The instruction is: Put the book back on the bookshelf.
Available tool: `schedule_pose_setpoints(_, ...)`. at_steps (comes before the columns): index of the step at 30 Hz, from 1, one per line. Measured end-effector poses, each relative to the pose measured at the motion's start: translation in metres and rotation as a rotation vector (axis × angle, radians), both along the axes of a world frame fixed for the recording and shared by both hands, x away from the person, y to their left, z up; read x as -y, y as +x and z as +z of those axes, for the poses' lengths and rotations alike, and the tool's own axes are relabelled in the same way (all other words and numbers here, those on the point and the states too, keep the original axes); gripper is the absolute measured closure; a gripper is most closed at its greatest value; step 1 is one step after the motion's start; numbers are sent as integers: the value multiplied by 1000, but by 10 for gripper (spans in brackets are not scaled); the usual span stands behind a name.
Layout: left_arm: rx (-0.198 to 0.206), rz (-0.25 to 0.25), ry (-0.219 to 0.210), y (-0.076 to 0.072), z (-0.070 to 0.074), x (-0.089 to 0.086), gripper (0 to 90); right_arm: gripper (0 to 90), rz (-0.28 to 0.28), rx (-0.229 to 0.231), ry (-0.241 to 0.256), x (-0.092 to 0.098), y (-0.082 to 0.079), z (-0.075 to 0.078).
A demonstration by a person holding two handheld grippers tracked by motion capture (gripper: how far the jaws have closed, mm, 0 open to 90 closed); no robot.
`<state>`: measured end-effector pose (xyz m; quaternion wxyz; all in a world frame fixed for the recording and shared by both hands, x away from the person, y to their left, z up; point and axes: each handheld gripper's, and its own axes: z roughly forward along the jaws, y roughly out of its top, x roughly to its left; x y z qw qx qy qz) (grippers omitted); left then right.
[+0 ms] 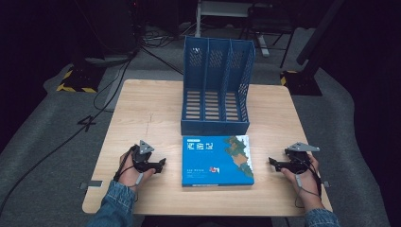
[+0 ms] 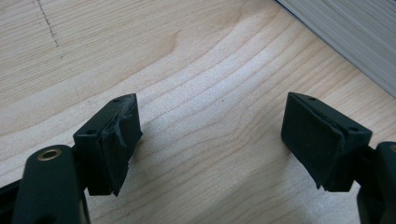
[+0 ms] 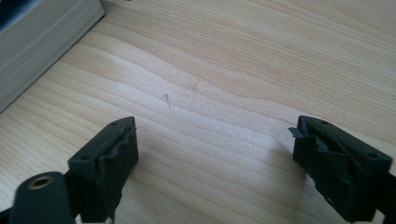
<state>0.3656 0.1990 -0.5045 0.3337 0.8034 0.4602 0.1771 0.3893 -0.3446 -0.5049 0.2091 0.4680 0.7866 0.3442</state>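
The thick, stiff, probably heavy book (image 1: 217, 161) lies flat on the worktop (image 1: 142, 109) between the left tool (image 1: 161, 164) and right tool (image 1: 273, 163), both wide and empty; grip its opposite page edges.

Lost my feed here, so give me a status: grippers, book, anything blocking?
Left gripper open, right gripper open, both empty, flanking the book. Blue-covered book flat on the wooden table, untouched. Blue three-slot file rack just behind it; nothing between.
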Motion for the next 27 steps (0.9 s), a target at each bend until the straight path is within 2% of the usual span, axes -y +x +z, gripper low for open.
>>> schedule_pose_setpoints(4, 4, -6, -2, 1, 0, 2, 217, 178, 0, 4, 5, 1, -2, 0)
schedule_pose_setpoints(7, -4, -9, -6, 2, 3, 5, 292, 200, -1, 9, 11, 3, -3, 0)
schedule_pose_setpoints(16, -5, -41, -20, 0, 19, 12, 327, 210, -6, 11, 9, 7, -6, 0)
schedule_pose_setpoints(18, -11, -57, -34, -1, 22, 13, 384, 211, -1, 10, 6, 7, -7, 1)
schedule_pose_setpoints(21, 0, -76, -68, -3, 29, 17, 400, 210, 10, 9, -17, 5, -10, 3)
schedule_pose_setpoints(22, -2, -87, -80, -4, 31, 19, 445, 210, 21, 12, -21, 4, -12, 4)
schedule_pose_setpoints(24, 4, -109, -116, -6, 36, 24, 449, 210, 37, 23, -25, 0, -15, 7)
schedule_pose_setpoints(27, 15, -141, -128, -9, 40, 32, 440, 217, 62, 42, -14, -6, -20, 10)
